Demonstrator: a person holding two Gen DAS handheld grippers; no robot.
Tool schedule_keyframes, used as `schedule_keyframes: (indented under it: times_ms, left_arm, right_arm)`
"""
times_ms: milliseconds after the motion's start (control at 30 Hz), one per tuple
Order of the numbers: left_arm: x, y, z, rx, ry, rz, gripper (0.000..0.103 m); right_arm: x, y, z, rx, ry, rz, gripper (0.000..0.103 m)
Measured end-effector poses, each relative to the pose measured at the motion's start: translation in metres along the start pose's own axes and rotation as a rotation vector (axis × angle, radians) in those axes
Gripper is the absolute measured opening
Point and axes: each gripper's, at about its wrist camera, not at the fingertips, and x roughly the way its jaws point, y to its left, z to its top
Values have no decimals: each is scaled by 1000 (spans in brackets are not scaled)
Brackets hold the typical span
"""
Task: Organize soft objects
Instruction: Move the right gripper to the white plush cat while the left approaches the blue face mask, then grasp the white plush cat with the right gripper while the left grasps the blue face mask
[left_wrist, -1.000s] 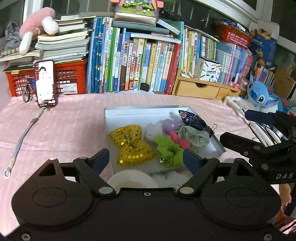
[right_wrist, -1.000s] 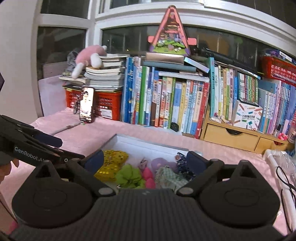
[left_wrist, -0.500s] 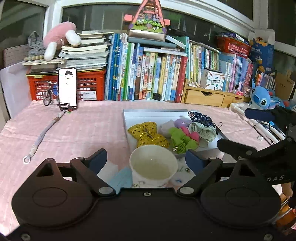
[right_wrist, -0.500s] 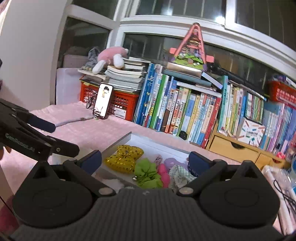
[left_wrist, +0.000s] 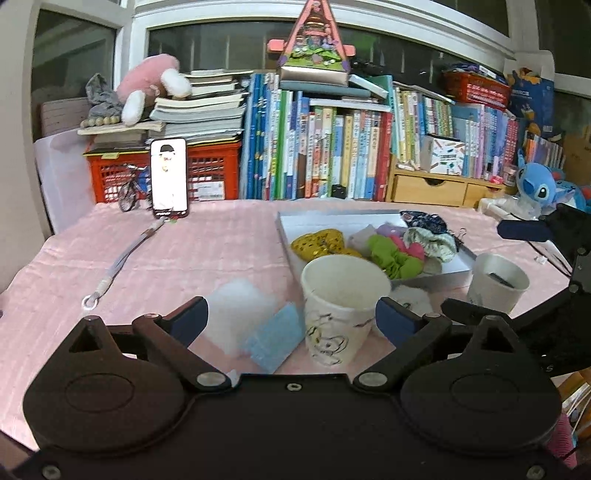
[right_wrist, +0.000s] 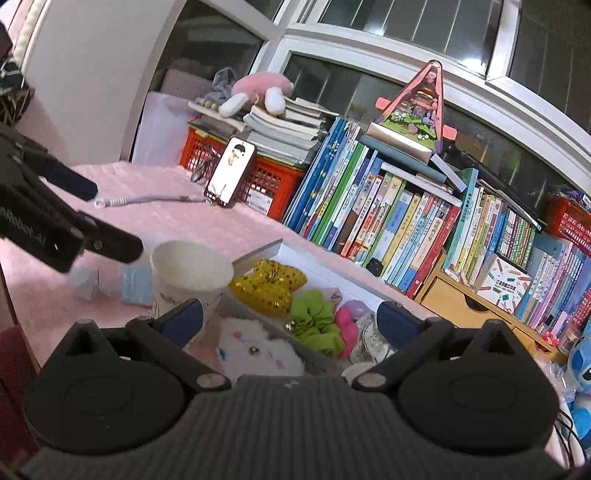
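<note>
At lower centre, both grippers hung over the tray (left_wrist: 436, 281), jaws apart and empty.
Next likely called for closing on the white plush (right_wrist: 255, 350).

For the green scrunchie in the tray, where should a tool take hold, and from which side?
Grip the green scrunchie across one bunched fold of its ruffled ring, coming down from above. It lies flat in the shallow tray, with the gold sequin bow and pink piece close on either side, so a side approach looks blocked. Both the left tool and right tool are open.
</note>
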Motion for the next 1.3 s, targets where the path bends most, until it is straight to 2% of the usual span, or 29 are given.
schedule_keyframes:
  times_ms: [200, 533, 733, 833, 1000, 1300]
  left_arm:
    - [2, 10, -14, -9, 17, 51, 98]
    - [11, 25, -35, -42, 53, 79, 98]
    - [15, 29, -44, -30, 69, 87, 94]
    - [17, 29, -50, -28, 85, 84, 90]
    - [24, 32, -59, -40, 119, 75, 75]
    - [34, 36, -65, -56, 144, 74, 62]
  right_arm:
    - [4, 8, -9, -26, 25, 5, 103]
    - [15, 28, -14, -120, 49, 12, 103]
    - [28, 35, -18, -196, 106, 28, 97]
    - [36, 35, -17, -231, 136, 31, 90]
    - [50, 35, -16, -246, 171, 7, 83]
    - [65, 41, -22, -256, 203, -1, 81]
